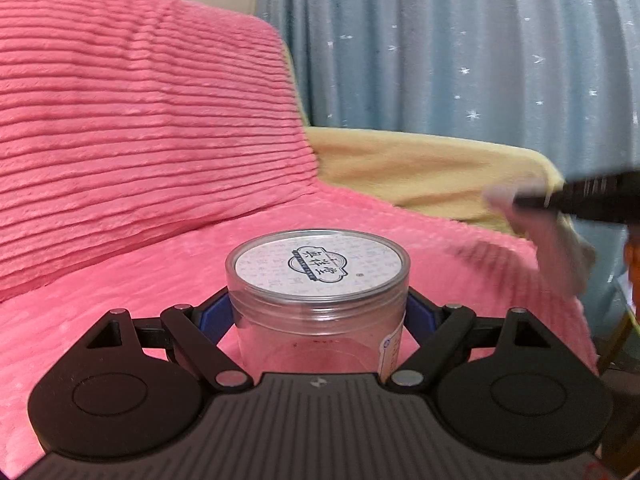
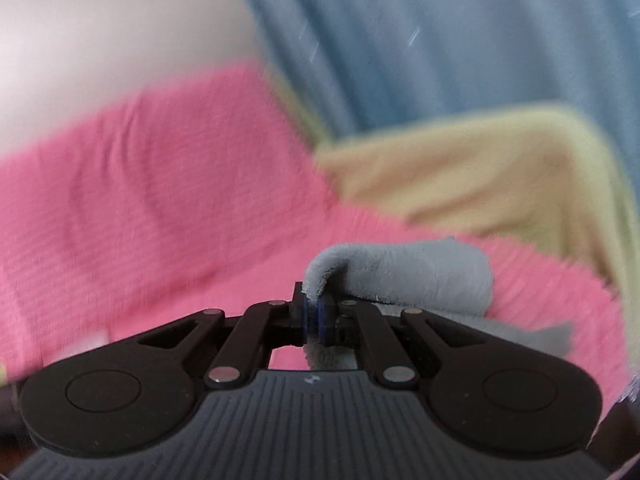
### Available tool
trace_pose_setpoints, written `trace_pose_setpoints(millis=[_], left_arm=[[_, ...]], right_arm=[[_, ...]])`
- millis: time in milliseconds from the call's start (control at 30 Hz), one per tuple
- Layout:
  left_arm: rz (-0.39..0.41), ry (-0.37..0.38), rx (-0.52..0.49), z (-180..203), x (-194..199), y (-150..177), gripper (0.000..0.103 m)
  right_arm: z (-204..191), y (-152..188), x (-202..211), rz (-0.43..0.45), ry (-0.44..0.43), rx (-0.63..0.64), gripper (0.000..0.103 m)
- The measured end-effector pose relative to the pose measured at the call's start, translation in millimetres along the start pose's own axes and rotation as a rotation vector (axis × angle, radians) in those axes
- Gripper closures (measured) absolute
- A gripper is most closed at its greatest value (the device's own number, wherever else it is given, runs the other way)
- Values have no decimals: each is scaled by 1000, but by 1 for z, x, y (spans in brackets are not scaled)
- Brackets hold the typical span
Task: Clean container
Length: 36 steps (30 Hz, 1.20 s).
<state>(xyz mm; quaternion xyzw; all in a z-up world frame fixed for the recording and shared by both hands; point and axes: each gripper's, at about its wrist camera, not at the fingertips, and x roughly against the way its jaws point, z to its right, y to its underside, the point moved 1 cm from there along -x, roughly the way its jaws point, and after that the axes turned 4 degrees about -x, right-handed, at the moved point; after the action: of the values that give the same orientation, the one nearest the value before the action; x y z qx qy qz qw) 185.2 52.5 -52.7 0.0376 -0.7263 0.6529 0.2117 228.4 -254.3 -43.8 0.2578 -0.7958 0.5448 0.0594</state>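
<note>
The container [image 1: 318, 304] is a clear round plastic jar, upright, its lid on and bearing a white label with a dark emblem. The grey cloth [image 2: 404, 276], plush and folded over, looks clean, though blur obscures detail.

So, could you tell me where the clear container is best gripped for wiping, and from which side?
Grip the container on its straight clear wall just under the lid, from the two opposite sides, as the left claw does now. It stands upright and round, so a side grip leaves the top free for the cloth in the right claw.
</note>
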Motion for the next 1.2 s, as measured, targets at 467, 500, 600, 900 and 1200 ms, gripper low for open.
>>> trace_pose_setpoints(millis=[467,500,600,900,1200], left_arm=[[-52,4,-25,2,-1,9,14],[-62,9,-24,3,-1,10,12],[-90,16,-38,4,0,11,8],[-144,-17,-30,4,18,7,3],[-201,-76,-65,29,45,-7,1]], right_arm=[[-34,36,-25,-268,-44,210,99],[-37,37,-23,-264,-26,239,99],[-46,40,-20,-251,20,312,97],[-52,37,9,-239,101,272,87],[-53,37,37,-286,134,186,87]])
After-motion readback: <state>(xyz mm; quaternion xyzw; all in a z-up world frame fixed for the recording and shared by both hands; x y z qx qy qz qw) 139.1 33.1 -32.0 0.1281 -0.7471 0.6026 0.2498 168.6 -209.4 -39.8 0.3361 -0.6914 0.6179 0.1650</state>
